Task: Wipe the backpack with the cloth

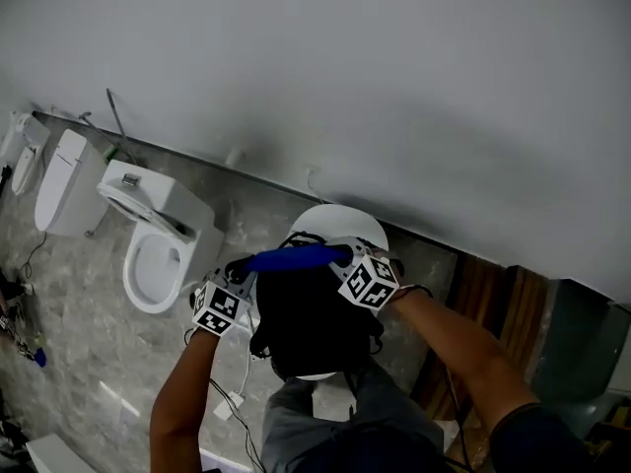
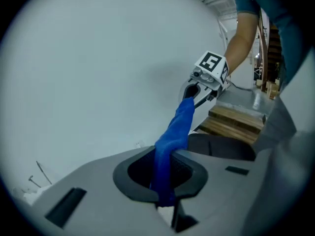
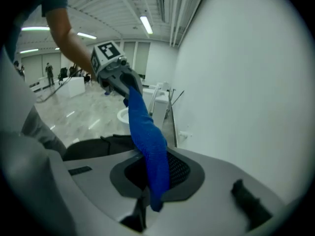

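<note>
Backpack [image 1: 311, 323] lies just below the cloth [image 1: 296, 257], which we stretch side to side. Left gripper [image 1: 240, 268] and right gripper [image 1: 345, 255] each pinch an end, seemingly equally near.

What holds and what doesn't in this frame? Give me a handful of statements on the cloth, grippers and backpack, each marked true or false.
1. The cloth is stretched between the left gripper and the right gripper. True.
2. The left gripper is empty. False: its jaws are shut on one end of the cloth.
3. The backpack is black. True.
4. The backpack hangs on the wall. False: it rests on a round white table.
5. A toilet stands on the floor to the person's left. True.
</note>
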